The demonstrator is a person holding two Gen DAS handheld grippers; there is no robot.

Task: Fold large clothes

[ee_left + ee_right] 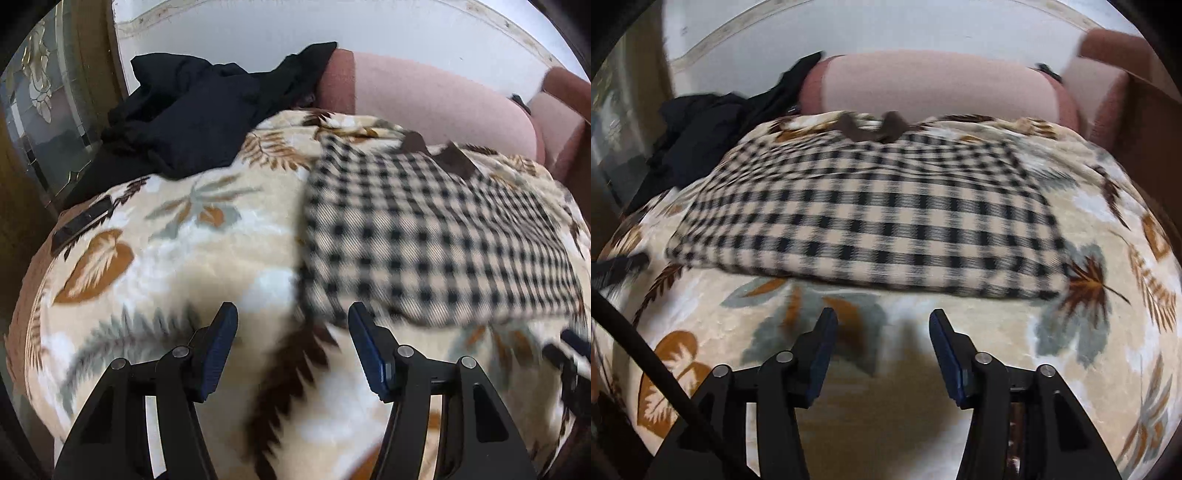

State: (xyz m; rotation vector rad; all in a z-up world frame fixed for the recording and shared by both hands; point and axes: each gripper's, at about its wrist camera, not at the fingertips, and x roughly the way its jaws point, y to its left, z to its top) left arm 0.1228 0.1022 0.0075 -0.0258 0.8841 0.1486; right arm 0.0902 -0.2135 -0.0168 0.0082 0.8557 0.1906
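Checked garment [864, 221] | lies folded flat on leaf-print blanket [923, 369], black clothes [192, 110] beyond its left edge | left gripper [291, 332], right gripper [882, 332]: fingers apart, empty | advice: pinch near hem corners evenly, lift together.

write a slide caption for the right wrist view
Open right hand-held gripper hovers before a checked garment lying flat on a leaf-print blanket.

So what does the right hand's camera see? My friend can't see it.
A beige-and-black checked folded garment lies flat on a cream leaf-patterned fleece blanket. The right gripper hovers open, empty, just before its near edge. A crumpled black garment sits behind on the left.
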